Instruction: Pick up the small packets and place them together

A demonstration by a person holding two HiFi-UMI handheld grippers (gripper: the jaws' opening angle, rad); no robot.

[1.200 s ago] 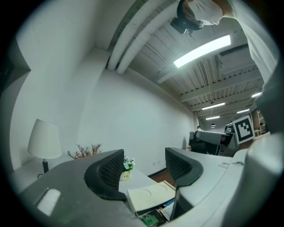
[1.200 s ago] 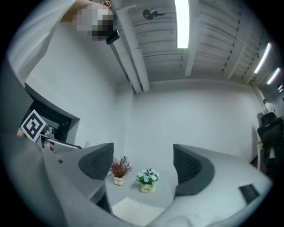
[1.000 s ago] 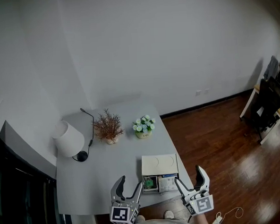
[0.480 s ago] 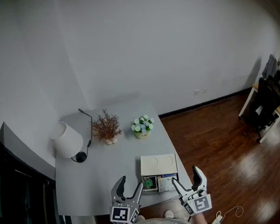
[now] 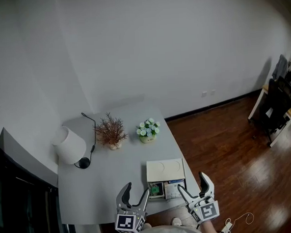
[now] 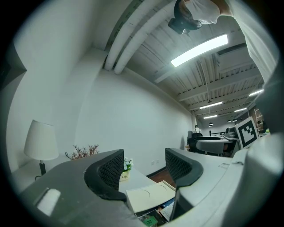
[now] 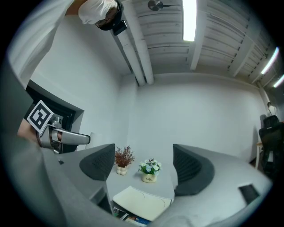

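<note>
A cream storage box (image 5: pixel 164 170) stands near the table's front edge, its drawer open toward me. Small packets lie in the drawer: a green one (image 5: pixel 154 190) and a white and blue one (image 5: pixel 173 189). My left gripper (image 5: pixel 136 192) hovers open just left of the drawer, nothing between its jaws. On the drawer's right side, level with the table edge, my right gripper (image 5: pixel 193 183) is open and empty too. Between the left gripper's (image 6: pixel 144 166) jaws I see the box (image 6: pixel 148 197) and packets (image 6: pixel 153 218). The right gripper (image 7: pixel 143 165) frames the box (image 7: pixel 140 201) from its side.
On the grey table (image 5: pixel 100 175) stand a white lamp (image 5: pixel 68 145) with a black cord, a dried brown plant (image 5: pixel 111 133) and a small pot of flowers (image 5: pixel 148 131). Wooden floor (image 5: pixel 221 153) lies to the right; a white wall rises behind the table.
The right gripper has edged a little leftward toward the box. The left gripper has stayed put and both jaws remain apart.
</note>
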